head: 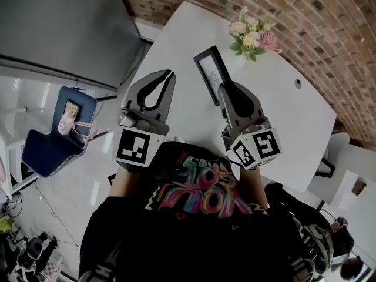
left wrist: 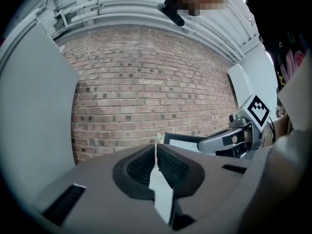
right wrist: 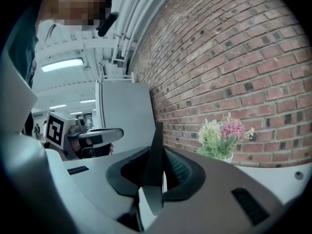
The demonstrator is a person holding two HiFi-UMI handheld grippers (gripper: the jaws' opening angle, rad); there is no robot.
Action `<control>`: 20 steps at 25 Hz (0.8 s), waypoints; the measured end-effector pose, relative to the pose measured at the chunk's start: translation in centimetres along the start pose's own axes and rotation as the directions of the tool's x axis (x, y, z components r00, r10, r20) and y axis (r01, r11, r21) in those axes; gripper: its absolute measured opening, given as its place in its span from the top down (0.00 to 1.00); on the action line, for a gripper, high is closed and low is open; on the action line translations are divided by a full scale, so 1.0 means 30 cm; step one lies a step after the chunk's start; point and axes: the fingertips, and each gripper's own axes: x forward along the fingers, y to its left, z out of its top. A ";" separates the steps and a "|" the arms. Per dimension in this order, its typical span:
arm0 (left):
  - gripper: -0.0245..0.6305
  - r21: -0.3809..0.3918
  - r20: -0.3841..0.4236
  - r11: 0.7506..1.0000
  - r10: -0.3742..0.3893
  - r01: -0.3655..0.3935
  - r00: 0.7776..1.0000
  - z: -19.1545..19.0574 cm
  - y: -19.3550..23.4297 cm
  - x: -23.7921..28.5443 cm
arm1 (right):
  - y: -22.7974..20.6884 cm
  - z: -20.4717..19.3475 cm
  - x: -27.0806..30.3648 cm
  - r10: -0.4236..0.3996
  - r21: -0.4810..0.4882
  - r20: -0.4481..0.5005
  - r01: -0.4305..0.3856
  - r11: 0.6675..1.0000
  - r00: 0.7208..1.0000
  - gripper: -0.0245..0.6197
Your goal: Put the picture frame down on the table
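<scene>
The picture frame [head: 211,73] is black-edged with a white face. It stands on edge above the white table [head: 294,122], gripped at its near end by my right gripper [head: 225,88], which is shut on it. In the right gripper view the frame [right wrist: 155,160] rises as a thin dark edge between the jaws. My left gripper [head: 170,74] hovers to the frame's left, shut and empty, its tips touching [left wrist: 156,152]. From the left gripper view the frame [left wrist: 187,143] shows beside the right gripper [left wrist: 229,139].
A small pot of pink and white flowers [head: 251,36] stands at the table's far edge by the brick wall [head: 305,16]; the flowers [right wrist: 220,136] also show in the right gripper view. A blue chair [head: 56,131] sits on the floor at left.
</scene>
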 end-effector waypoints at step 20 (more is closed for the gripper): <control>0.91 -0.032 -0.007 0.990 -0.139 0.139 0.990 -0.070 -0.003 0.089 | -0.055 -0.084 0.038 -0.041 0.123 -0.044 0.046 0.991 0.998 0.83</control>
